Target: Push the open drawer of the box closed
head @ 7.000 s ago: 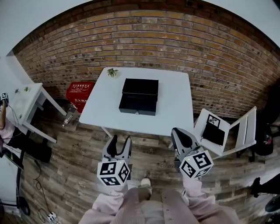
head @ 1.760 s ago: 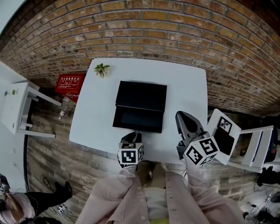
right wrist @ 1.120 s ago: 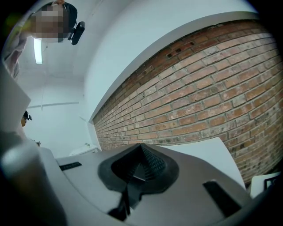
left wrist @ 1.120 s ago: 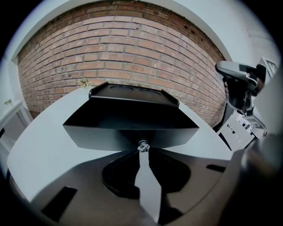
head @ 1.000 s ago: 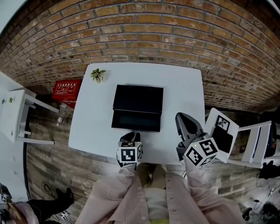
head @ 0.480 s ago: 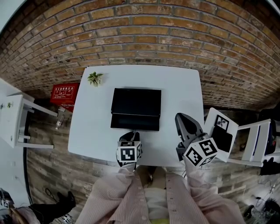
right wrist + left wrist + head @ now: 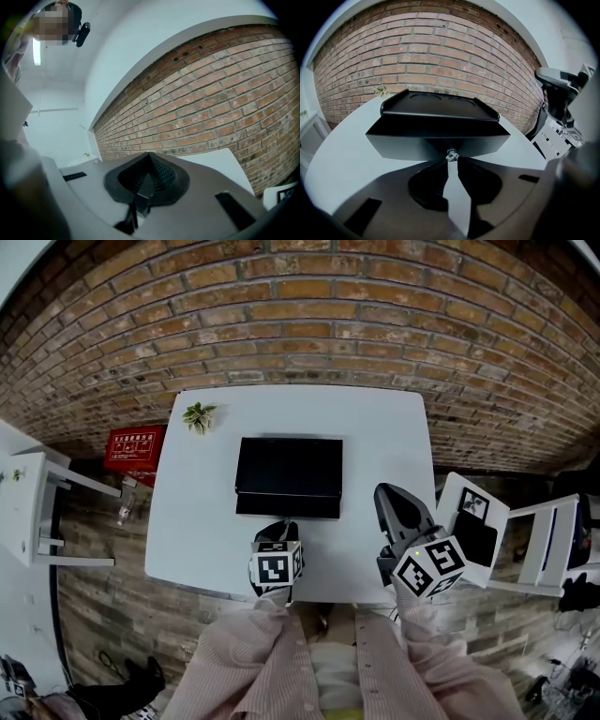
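Observation:
A black box [image 7: 289, 465] stands in the middle of the white table [image 7: 384, 427], its drawer [image 7: 287, 506] sticking out only a narrow strip toward me. In the left gripper view the drawer front [image 7: 408, 143] fills the middle, with a small metal knob [image 7: 451, 153] on it. My left gripper [image 7: 451, 160] points down at that front, its tips closed in on the knob with a thin gap behind them. It shows in the head view as the left gripper [image 7: 278, 527], right at the drawer. My right gripper [image 7: 398, 507] hovers shut over the table's right front corner, holding nothing.
A small potted plant [image 7: 198, 415] sits at the table's far left corner. A brick wall [image 7: 309, 315] runs behind. On the floor are a red crate [image 7: 134, 444], a white side table [image 7: 33, 512] at left and a white chair [image 7: 506, 531] at right.
The drawer has slid into the box: a wide open tray a second ago, now only a thin strip. My left gripper followed it forward. The right gripper stayed put.

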